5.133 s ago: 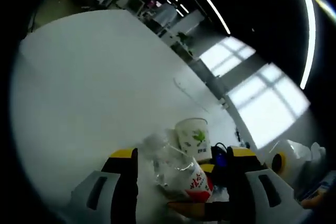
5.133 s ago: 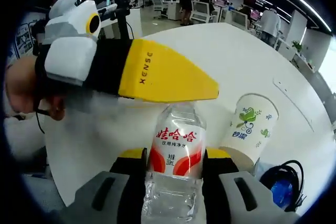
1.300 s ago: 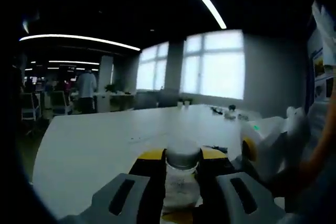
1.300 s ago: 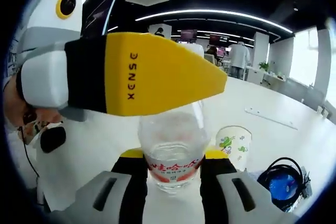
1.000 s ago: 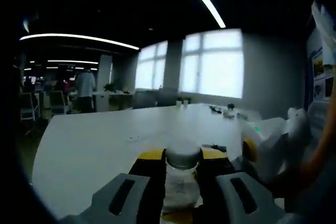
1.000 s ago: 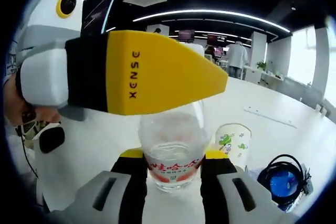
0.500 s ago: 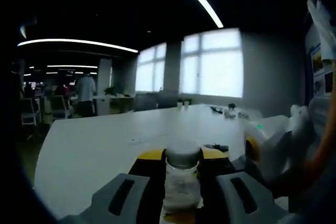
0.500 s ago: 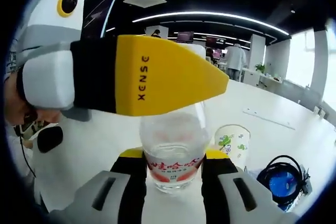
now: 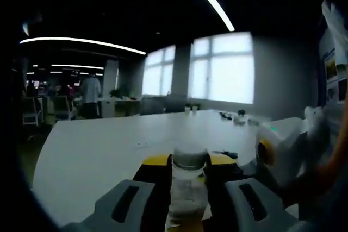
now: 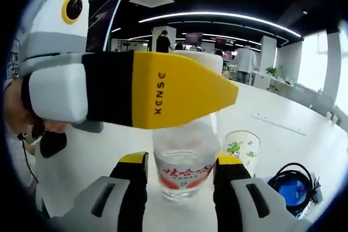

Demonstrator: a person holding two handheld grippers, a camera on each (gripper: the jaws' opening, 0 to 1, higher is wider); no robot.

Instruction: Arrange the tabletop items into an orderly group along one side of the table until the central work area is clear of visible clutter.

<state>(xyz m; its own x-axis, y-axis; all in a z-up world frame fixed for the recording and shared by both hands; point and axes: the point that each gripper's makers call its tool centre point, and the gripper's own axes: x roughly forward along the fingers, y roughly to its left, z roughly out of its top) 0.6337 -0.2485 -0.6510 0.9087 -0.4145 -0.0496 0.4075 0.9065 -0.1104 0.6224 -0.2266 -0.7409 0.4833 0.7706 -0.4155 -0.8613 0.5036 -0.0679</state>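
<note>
A clear water bottle with a red and white label stands upright on the white table. My right gripper is open, with its jaws spread on either side of the bottle's body and a thin gap showing. My left gripper reaches in from the left, over the bottle's top. In the left gripper view, my left gripper is shut on the bottle just below its pale cap. The right gripper's white body sits at the right of that view.
A paper cup with a green print stands just right of the bottle. A black coiled cable around something blue lies further right. A hand holds the left gripper. The long table runs far ahead; people stand in the background.
My right gripper's jaws have moved apart and let go of the bottle's body. The left gripper keeps its hold. Five seconds ago the bottle was held tilted over the table.
</note>
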